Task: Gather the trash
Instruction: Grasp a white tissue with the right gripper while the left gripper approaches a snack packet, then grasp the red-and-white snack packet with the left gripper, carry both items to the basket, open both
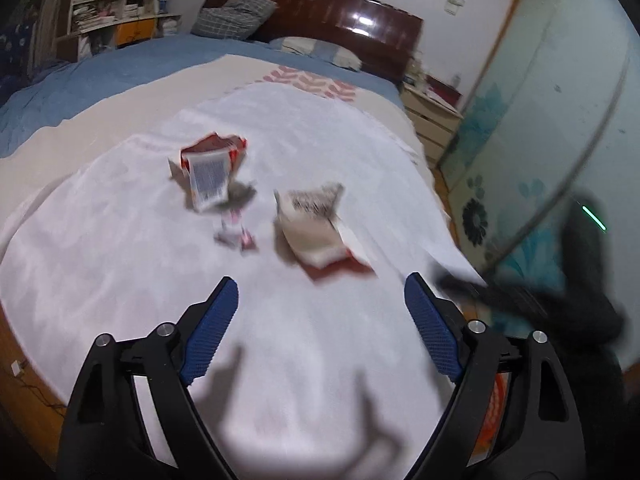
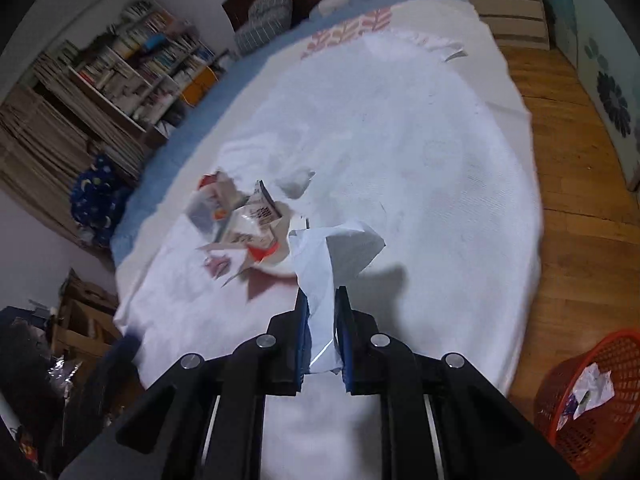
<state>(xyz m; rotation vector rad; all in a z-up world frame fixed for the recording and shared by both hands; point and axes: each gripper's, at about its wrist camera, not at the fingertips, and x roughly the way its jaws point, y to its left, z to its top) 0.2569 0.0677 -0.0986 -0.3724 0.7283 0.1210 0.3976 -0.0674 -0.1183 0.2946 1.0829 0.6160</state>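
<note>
While the right gripper pinches a white tissue between its blue pads, the left gripper hangs spread wide and empty over the white sheet. Torn red-and-white wrappers lie ahead of it; a red basket stands on the floor.

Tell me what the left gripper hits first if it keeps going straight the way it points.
Probably the bare white sheet: the left gripper, jaws open, aims between the torn red-and-white wrapper and the crumpled packet. Blur leaves depth uncertain.
</note>
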